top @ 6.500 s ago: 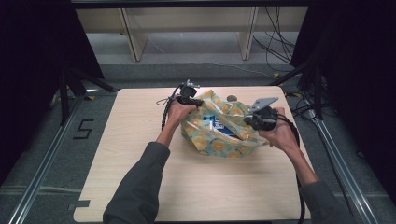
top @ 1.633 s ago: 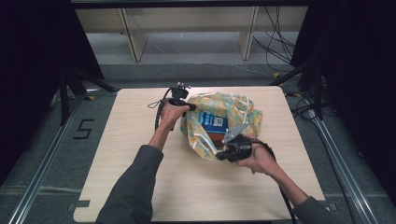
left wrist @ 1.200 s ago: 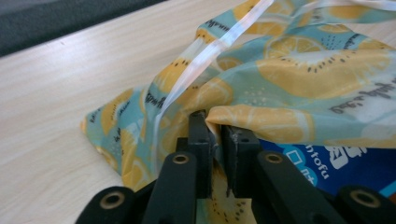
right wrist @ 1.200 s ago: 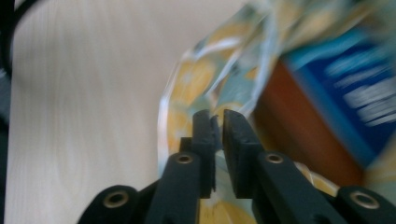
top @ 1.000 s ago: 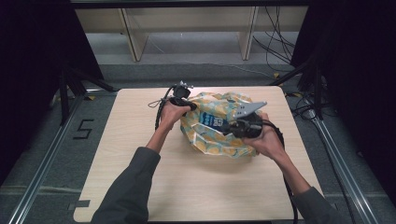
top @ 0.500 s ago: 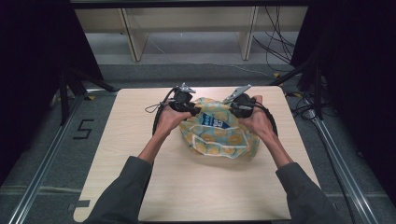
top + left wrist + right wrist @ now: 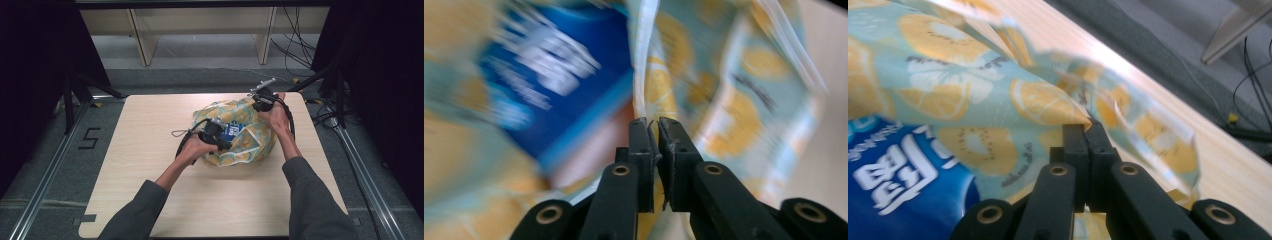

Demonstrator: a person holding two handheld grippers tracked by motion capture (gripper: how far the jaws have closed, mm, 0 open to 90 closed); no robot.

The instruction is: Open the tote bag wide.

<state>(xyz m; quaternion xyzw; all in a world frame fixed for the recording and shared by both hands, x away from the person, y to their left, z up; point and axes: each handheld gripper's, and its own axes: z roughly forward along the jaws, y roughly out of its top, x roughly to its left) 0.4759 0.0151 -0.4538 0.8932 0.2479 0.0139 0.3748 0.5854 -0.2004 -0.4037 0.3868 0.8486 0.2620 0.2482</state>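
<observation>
The left tool (image 7: 226, 144) is clamped on the cloth (image 7: 250, 142) at the bundle's 8 o'clock edge, its jaws pinching a thin fold (image 7: 650, 131) with the blue pack (image 7: 559, 75) just beyond. The right tool (image 7: 259, 103) is clamped on a cloth corner (image 7: 1075, 114) at the bundle's 1 o'clock. The fruit-print cloth wraps the pack right of centre on the counter (image 7: 140, 150).

The high view looks forward and down over the whole desk (image 7: 150, 165), while each gripper view sits close behind its own tongs, sharing the patterned bag (image 7: 252, 142) and blue pack (image 7: 234, 129).
</observation>
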